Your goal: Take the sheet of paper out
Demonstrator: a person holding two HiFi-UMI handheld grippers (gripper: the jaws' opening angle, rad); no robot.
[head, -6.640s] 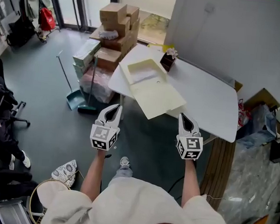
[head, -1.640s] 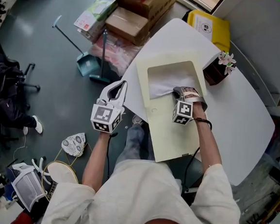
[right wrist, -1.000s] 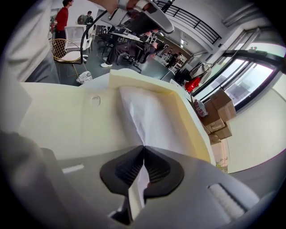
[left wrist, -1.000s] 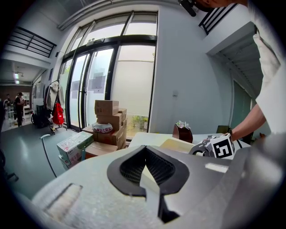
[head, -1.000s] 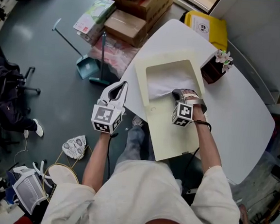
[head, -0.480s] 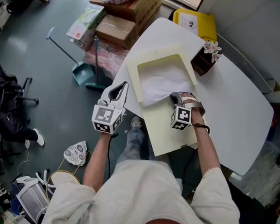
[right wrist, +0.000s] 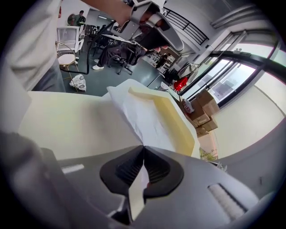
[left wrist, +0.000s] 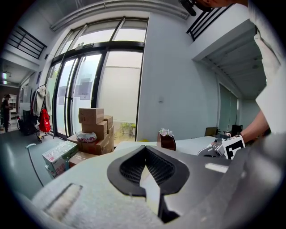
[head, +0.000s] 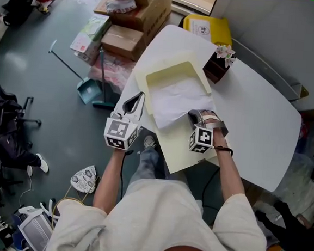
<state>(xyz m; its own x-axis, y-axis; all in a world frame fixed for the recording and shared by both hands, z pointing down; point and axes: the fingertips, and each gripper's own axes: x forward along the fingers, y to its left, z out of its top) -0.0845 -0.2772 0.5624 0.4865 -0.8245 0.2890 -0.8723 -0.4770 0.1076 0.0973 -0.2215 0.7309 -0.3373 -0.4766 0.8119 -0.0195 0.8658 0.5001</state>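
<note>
**Bench.** The white bench (head: 257,109) lies under and beyond the right tongs.

**Folder-box.** A cream card folder-box (head: 175,72) lies open on the bench.
- Its shallow tray is ahead of the right tongs.
- Its flap (head: 183,147) is beneath and behind them, and overhangs the bench's near edge.

**Sheet of paper.** The sheet of paper (head: 173,100) is white and creased. Most of it lies in the tray. Its near part lies over the tray's lip onto the flap, right up to the right tongs.

**Right tongs.** The right tongs (head: 196,116) are pressed together on the sheet's near edge. In the right gripper view the paper (right wrist: 145,116) runs straight into the tips (right wrist: 143,151).

**Left tongs.** The left tongs (head: 133,102) are off the bench, over the floor, just left of the folder-box. They are pressed together with nothing between them (left wrist: 145,154), and they touch nothing.

**Small box.** A small brown box of flowers (head: 216,67) stands well ahead of the right tongs, just beside the tray's far right corner.

**Judgement.**
- The step in hand is the pull-out, roughly halfway through.
- The hold is on one edge only, so the pull should run low and flat along the flap, straight back toward the person. A sideways tug could tear the sheet or slip it out of the pinch.
- Nothing holds the folder-box and it already overhangs the edge, so drag from the sheet may carry it off the bench.
- Setting the left tongs down on the tray's left rim would steady it.
- The pinch should stay firm until the far edge clears the lip.
</note>
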